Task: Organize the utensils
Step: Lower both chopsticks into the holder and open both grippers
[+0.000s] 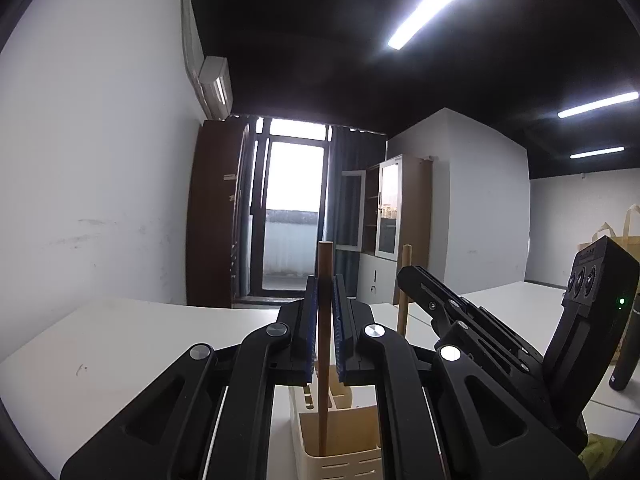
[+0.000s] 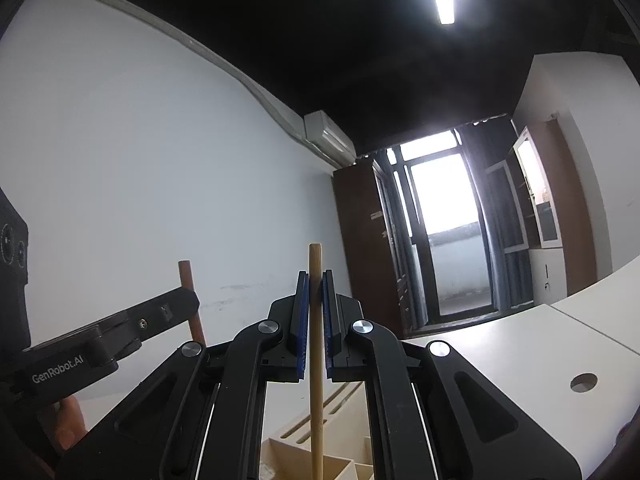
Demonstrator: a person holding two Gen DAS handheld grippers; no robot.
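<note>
My left gripper (image 1: 325,280) is shut on a dark brown wooden handle (image 1: 323,344) that stands upright, its lower end down inside a cream slotted utensil holder (image 1: 340,432). The right gripper (image 2: 315,276) is shut on a lighter wooden handle (image 2: 316,380), also upright, its lower end reaching into the cream holder (image 2: 304,452). In the left wrist view the right gripper (image 1: 404,276) shows at right with the light handle (image 1: 405,280) in it. In the right wrist view the left gripper's finger (image 2: 152,316) holds the brown handle (image 2: 188,280) at left. The utensils' working ends are hidden.
The holder stands on a white table (image 1: 120,340), which in the right wrist view has a round cable hole (image 2: 583,382). A dark cylindrical bottle (image 1: 628,344) stands at the right, with a paper bag (image 1: 616,236) behind it. A hand (image 2: 66,424) shows at lower left.
</note>
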